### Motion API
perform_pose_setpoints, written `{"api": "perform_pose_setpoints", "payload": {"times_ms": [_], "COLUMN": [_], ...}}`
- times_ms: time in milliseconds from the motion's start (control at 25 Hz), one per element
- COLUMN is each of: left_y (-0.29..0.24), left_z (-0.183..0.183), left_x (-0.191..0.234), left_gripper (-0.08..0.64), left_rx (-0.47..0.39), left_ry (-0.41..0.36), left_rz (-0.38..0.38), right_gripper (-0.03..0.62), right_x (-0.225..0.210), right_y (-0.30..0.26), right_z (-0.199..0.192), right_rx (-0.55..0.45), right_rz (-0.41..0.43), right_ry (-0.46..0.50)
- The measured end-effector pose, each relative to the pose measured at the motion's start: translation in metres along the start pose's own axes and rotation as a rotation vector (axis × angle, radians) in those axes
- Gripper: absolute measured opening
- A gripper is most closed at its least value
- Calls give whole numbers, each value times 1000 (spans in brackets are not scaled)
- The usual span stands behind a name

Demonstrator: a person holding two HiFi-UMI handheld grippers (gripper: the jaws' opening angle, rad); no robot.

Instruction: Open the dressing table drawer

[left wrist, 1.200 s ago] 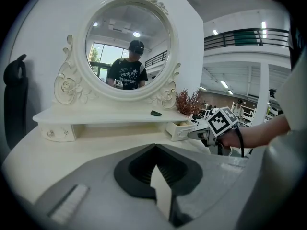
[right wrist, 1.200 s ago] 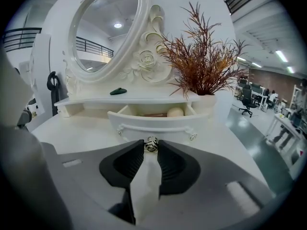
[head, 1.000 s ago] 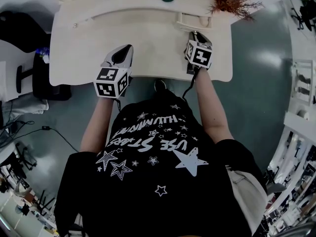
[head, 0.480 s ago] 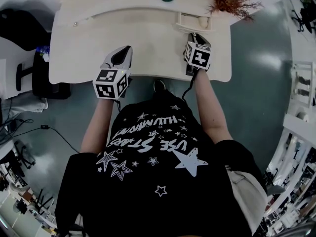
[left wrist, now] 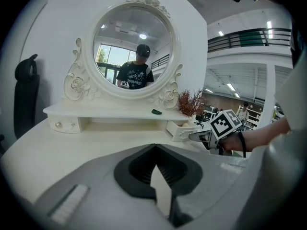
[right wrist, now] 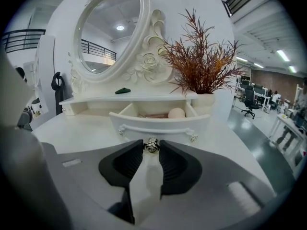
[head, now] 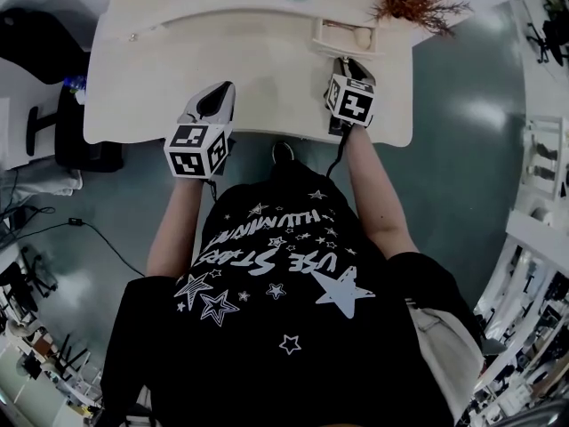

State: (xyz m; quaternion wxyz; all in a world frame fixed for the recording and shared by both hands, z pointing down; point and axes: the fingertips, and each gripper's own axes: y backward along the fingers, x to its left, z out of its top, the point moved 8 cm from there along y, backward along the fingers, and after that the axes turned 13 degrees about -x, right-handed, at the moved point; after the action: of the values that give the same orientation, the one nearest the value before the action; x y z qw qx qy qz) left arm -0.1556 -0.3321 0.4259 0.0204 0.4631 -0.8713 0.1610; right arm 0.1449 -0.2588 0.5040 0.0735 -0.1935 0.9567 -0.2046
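The white dressing table (head: pixel 178 87) has a small right-hand drawer (right wrist: pixel 158 123) standing pulled out from under the shelf; in the head view the drawer (head: pixel 342 36) juts forward. My right gripper (right wrist: pixel 151 146) is shut on the drawer's small metal knob (right wrist: pixel 151 144), with both pads pressed against it. Inside the drawer lie a pale round ball (right wrist: pixel 176 113) and a flat brownish item. My left gripper (left wrist: pixel 154 150) is shut on nothing and hovers over the table top on the left, where the head view shows the left gripper (head: pixel 220 96).
An oval mirror (left wrist: pixel 132 42) stands at the back. A dried reddish plant in a white vase (right wrist: pixel 201 63) stands right of the drawer. A small dark green object (right wrist: pixel 123 90) lies on the shelf. A second, closed drawer (left wrist: pixel 64 124) sits at the shelf's left end. A black chair (head: pixel 53 140) stands left.
The view has shifted slightly. The right gripper stays shut on the knob with the drawer out. The left gripper holds its place.
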Motion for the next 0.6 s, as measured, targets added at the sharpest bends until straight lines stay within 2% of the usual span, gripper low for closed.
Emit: {"api": "perform_pose_setpoints", "payload": {"times_ms": [120, 360, 600], "left_y": [4, 13, 41], "left_z": [-4, -14, -25], "left_x": [0, 0, -10], "left_gripper": [2, 2, 2], "left_rx": [-5, -32, -55], "left_ry": [16, 52, 57], "left_rz": [35, 111, 143], "right_gripper": [196, 216, 224], "right_x": [0, 4, 9], "right_y": [1, 0, 16], "right_z": [3, 3, 0], "right_rx": [-14, -7, -24], "right_rz": [18, 58, 70], "right_ry": [17, 59, 67]}}
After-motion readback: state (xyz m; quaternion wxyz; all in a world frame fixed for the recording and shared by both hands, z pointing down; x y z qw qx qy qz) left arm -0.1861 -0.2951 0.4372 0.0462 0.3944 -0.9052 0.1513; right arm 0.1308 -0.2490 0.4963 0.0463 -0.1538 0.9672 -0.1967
